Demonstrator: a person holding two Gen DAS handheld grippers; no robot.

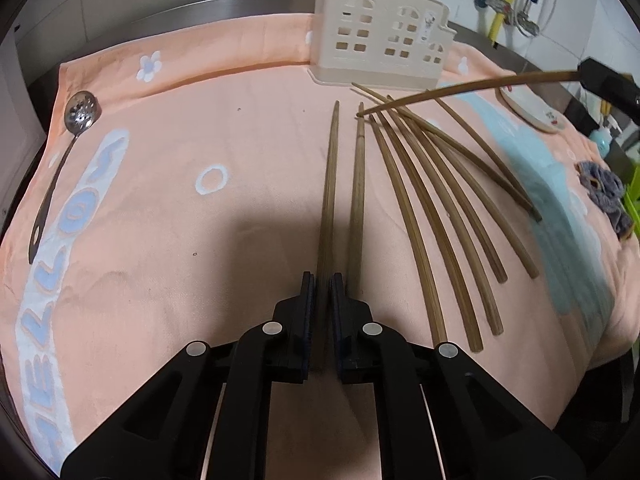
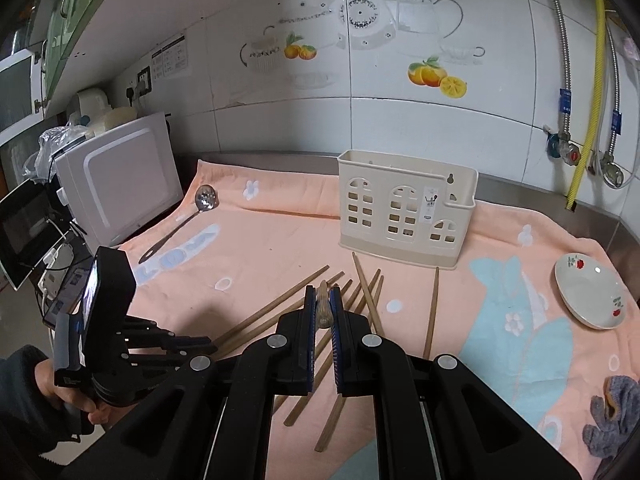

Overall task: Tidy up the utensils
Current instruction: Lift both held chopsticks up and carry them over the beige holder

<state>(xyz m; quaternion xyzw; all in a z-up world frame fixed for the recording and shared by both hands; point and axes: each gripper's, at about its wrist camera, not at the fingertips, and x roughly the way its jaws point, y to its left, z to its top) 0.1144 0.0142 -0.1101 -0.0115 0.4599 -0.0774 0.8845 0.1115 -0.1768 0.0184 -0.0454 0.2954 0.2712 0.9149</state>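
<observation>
Both claws pinch chopsticks; loose chopsticks (image 1: pixel 420 216) lie before the caddy (image 1: pixel 384 40).

The steel counter (image 2: pixel 532 190) carries a peach printed towel (image 2: pixel 280 240). On the towel stands a cream plastic utensil holder (image 2: pixel 404 208); brown wooden chopsticks (image 2: pixel 431 312) lie before it, a perforated metal ladle (image 2: pixel 206 200) left, a white flowered saucer (image 2: pixel 588 292) right.

A peach towel (image 2: pixel 280 240) covers the steel counter (image 2: pixel 532 192). A small floral plate (image 2: pixel 588 292) lies on its right side, a grey cloth (image 2: pixel 612 420) nearer. A white microwave (image 2: pixel 120 192) stands left, against the tiled wall (image 2: pixel 400 120) with pipes (image 2: pixel 596 80).
</observation>
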